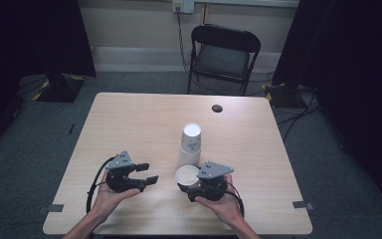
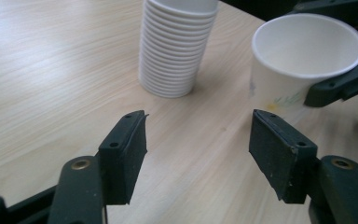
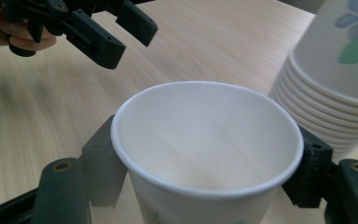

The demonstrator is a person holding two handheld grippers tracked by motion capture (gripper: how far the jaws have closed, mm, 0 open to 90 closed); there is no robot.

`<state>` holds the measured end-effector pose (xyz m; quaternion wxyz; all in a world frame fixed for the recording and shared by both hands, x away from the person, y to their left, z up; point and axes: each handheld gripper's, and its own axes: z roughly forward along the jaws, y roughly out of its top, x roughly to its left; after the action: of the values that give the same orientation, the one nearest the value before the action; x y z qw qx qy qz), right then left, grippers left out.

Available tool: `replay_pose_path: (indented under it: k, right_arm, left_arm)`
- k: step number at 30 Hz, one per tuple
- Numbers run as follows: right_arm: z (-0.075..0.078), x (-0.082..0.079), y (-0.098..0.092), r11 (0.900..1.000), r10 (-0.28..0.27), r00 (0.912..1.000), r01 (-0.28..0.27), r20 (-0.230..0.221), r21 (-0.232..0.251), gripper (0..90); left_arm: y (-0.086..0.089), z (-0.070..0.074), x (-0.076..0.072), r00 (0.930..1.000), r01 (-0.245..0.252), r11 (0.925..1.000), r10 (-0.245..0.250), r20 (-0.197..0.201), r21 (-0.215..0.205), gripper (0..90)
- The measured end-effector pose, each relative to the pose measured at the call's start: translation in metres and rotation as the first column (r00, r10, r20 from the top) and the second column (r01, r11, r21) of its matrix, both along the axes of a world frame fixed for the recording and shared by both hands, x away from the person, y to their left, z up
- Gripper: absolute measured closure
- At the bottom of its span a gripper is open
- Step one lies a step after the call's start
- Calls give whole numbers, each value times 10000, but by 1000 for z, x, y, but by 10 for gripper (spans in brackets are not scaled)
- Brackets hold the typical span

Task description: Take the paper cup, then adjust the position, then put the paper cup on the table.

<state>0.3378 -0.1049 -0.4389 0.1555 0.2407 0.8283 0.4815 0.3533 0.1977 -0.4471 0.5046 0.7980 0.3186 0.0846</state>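
A single white paper cup (image 3: pixel 207 154) with an open mouth stands upright between the right gripper's (image 1: pixel 191 188) jaws, which press on its two sides. Just beyond those jaws rises a tall stack of white paper cups (image 2: pixel 175 46) on the pale wooden table (image 1: pixel 144 119). The left gripper (image 2: pixel 198 156) hangs nearby, jaws spread wide around nothing.

Your high view is dim — only the table (image 1: pixel 144 119) catches soft overhead light, and the room's sides fall to near black. Shadows under the grippers are faint and diffuse. In your left gripper view the cup stack (image 2: pixel 175 46) is sharp and evenly lit. In your right gripper view the held cup (image 3: pixel 205 149) is slightly soft — no harsh glare.
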Motion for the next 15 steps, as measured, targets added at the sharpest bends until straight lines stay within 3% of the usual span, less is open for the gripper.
replay_pose_path:
  k: [7,12,15]
  right_arm:
    - [10,2,-23,9985,-524,9984,520,205,185,279]
    - [14,8,-41,9942,-1016,9945,1006,254,391,279]
    - [15,11,-49,9909,-1261,9917,1247,259,503,278]
  left_arm:
    - [13,-2,-3,9988,-435,9942,413,244,979,322]
    - [27,-9,-4,9974,-717,9906,722,5,1168,310]
    - [33,-15,-3,9971,-726,9857,753,-122,1523,301]
